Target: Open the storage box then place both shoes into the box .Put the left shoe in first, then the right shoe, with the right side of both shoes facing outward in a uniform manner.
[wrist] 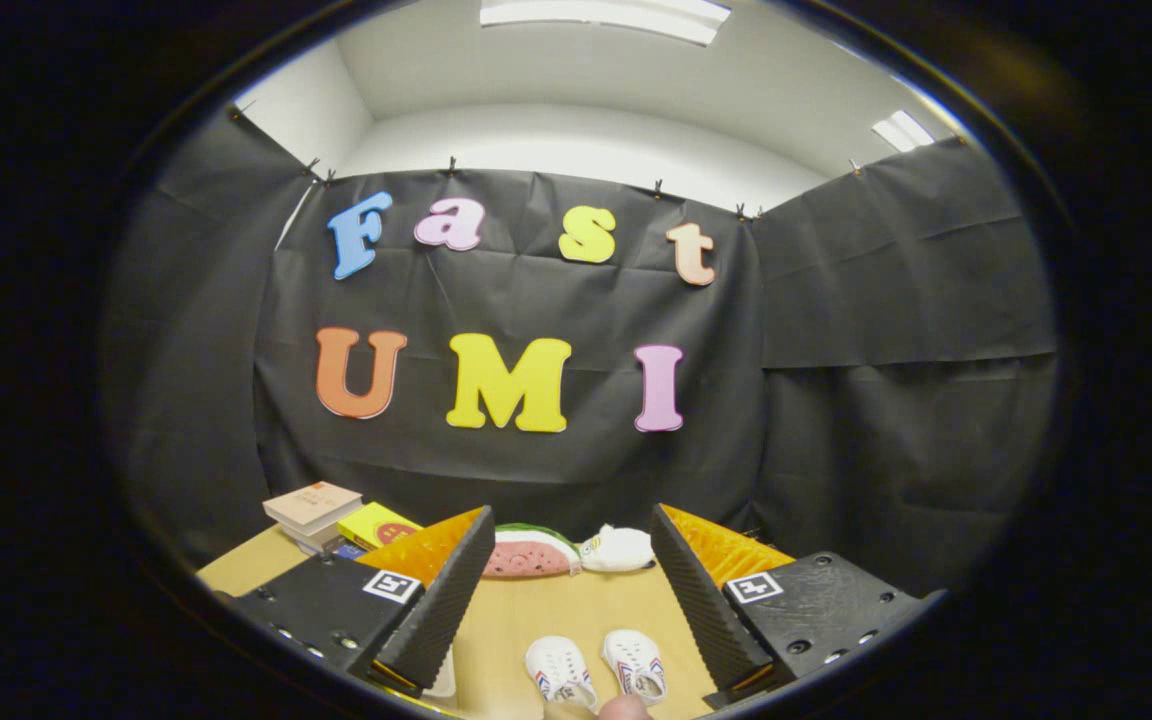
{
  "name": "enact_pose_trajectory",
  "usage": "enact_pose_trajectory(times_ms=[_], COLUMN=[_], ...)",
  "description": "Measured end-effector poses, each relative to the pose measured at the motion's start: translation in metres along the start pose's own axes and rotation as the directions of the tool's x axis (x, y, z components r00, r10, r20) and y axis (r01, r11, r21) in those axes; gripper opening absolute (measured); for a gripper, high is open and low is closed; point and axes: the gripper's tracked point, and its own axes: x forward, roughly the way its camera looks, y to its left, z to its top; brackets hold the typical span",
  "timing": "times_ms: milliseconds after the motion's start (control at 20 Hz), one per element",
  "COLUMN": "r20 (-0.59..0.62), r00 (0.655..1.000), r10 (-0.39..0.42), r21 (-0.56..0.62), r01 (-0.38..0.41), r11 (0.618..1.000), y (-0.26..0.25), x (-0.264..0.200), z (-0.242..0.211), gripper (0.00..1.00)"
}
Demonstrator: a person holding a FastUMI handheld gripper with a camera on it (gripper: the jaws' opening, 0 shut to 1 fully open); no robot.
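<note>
Two small shoes point(596, 668) lie side by side on the table point(576, 610) between the gripper's point(568, 580) spread, empty fingers; likely light and soft, best pinched at the collar.

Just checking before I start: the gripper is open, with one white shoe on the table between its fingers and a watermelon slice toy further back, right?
Not quite: the gripper view shows two white shoes side by side, not one. The rest stands: the gripper is open, the shoes lie on the table between its fingers, and the watermelon slice toy sits beyond.

Smooth matt wooden table point(556, 610) — ribbed claw point(572, 600) pads point(441, 600), cloth-like shoes point(596, 670).
</note>
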Motion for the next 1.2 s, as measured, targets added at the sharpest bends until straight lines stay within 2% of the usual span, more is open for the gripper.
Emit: enact_pose_trajectory(times_ms=[350,700,950,1100,1200], r20=[-0.036,-0.150,-0.250,-0.308,-0.345], r00=[0.999,0.982,0.941,0.896,0.852], r10=[-0.003,0.114,0.230,0.320,0.394], r21=[0.019,0.021,0.139,0.205,0.255], r01=[0.004,-0.112,-0.200,-0.266,-0.319], r11=[1.000,0.993,0.970,0.942,0.913], y=[-0.011,-0.005,0.017,0.043,0.066], x=[-0.003,0.000,0.017,0.021,0.019], z=[-0.007,-0.052,-0.099,-0.132,-0.157], gripper=[0.95,0.95,0.95,0.95,0.95])
